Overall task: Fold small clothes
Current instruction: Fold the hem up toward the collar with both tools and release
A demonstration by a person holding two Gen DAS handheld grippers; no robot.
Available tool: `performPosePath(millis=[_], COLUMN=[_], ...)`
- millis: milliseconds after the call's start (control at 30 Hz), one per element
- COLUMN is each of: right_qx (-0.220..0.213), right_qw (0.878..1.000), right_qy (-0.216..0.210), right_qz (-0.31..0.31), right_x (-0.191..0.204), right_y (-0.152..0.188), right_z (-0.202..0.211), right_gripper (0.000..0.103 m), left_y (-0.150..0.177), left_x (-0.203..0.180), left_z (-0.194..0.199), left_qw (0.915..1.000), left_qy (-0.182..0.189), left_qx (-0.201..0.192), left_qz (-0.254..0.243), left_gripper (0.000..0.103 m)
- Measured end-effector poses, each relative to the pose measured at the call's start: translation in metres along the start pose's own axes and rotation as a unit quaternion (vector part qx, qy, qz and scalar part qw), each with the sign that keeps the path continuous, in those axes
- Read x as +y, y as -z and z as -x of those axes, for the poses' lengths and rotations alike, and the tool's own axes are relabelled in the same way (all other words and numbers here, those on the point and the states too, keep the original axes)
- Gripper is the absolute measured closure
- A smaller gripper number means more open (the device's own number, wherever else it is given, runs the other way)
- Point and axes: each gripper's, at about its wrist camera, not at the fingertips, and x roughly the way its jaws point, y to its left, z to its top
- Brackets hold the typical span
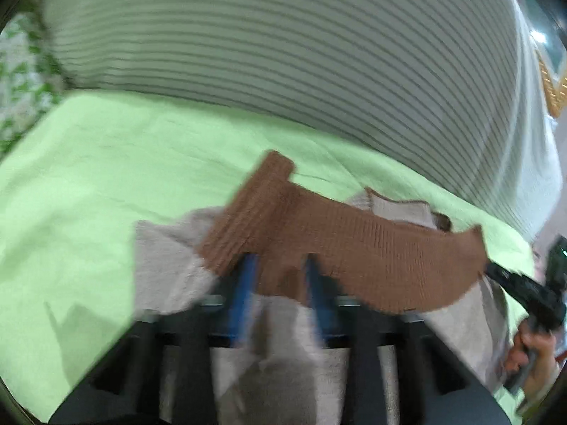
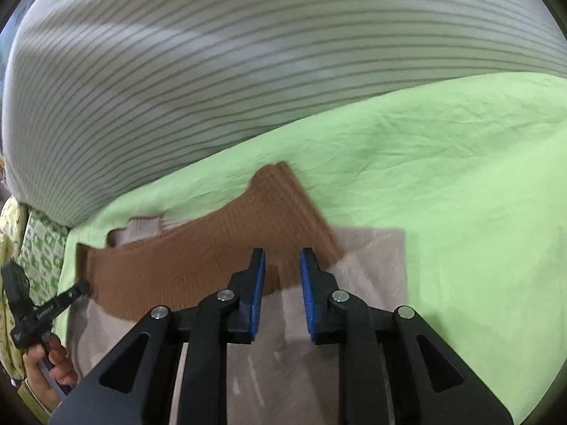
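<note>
Left wrist view. Your left gripper (image 1: 280, 269) points forward over a brown ribbed-knit garment (image 1: 340, 244), soft and blurred, its fabric draped across both blue-padded fingers (image 1: 244, 294). The pads stand apart with the knit over their tips; whether they pinch it, you cannot tell from this view. A narrow brown tab rises from the garment's far edge. Under the garment lies a beige cloth (image 1: 166, 265), matte and finely textured, itself on a lime-green sheet (image 1: 106, 163) with light creases. Beyond the garment, a large grey-and-white striped cushion (image 1: 283, 42) bulges across the top. At the garment's right end your right gripper (image 1: 496, 272) appears, black, its tip touching the knit's corner, with your right hand (image 1: 535, 354) wrapped round the handle below.

Right wrist view. Your right gripper (image 2: 282, 269) has black linkage arms with silver pivot pins and blue ridged pads; the jaws stand apart, the garment's near edge (image 2: 198, 269) between them, not clamped. The beige cloth (image 2: 372, 255) lies flat and rectangular beneath. At the garment's left end your left gripper (image 2: 83, 288) meets the knit's corner, your left hand (image 2: 46, 364) gripping its handle. White lettering on that arm is too small to read. A green-patterned fabric (image 2: 39, 251) sits left of the garment.
</note>
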Motion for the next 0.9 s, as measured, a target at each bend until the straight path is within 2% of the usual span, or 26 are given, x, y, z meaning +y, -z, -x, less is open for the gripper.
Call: performPosePath(millis=[100,167,200,267,300,333,400,433,533,700,767,900], right_qx=[0.016,0.028,0.036,0.052,0.054,0.051,0.048,0.042,0.018,0.006,0.004,0.007], right_qw=[0.999,0.996,0.994,0.99,0.992,0.995,0.998,0.998,0.999,1.0,1.0,1.0], right_qy=[-0.02,-0.027,-0.008,0.062,0.068,0.055,0.035,0.038,0.037,0.016,0.01,-0.001], right_qz=[0.038,0.077,0.102,0.119,0.096,0.068,0.022,0.017,0.03,0.014,0.012,0.008], right_x=[0.025,0.043,0.05,0.047,0.038,0.028,0.016,0.018,0.027,0.031,0.038,0.043], right_y=[0.016,0.032,0.04,0.049,0.048,0.046,0.04,0.037,0.031,0.033,0.042,0.058], right_z=[0.011,0.015,0.014,0.006,0.001,0.001,0.005,0.01,0.028,0.051,0.062,0.079], right_gripper=[0.081,0.08,0.079,0.079,0.082,0.084,0.083,0.081,0.075,0.07,0.068,0.066], left_y=[0.003,0.006,0.008,0.01,0.01,0.009,0.006,0.006,0.009,0.035,0.046,0.076], left_x=[0.008,0.011,0.015,0.025,0.029,0.032,0.036,0.043,0.049,0.053,0.057,0.063], left_z=[0.015,0.01,0.005,-0.003,-0.004,-0.002,0.007,0.016,0.043,0.082,0.094,0.119], left_qw=[0.9999,0.9995,0.9985,0.9976,0.9976,0.9977,0.9976,0.9977,0.997,0.996,0.9949,0.9916], left_qy=[0.001,-0.029,-0.048,-0.055,-0.053,-0.048,-0.043,-0.041,-0.057,-0.058,-0.063,-0.074], left_qx=[-0.007,0.013,0.024,0.04,0.041,0.042,0.042,0.038,0.025,0.018,0.021,0.027], left_qz=[0.008,0.002,0.002,0.013,0.018,0.024,0.034,0.038,0.046,0.066,0.075,0.103], left_gripper=[0.053,0.055,0.059,0.071,0.072,0.072,0.072,0.071,0.053,0.051,0.042,0.04])
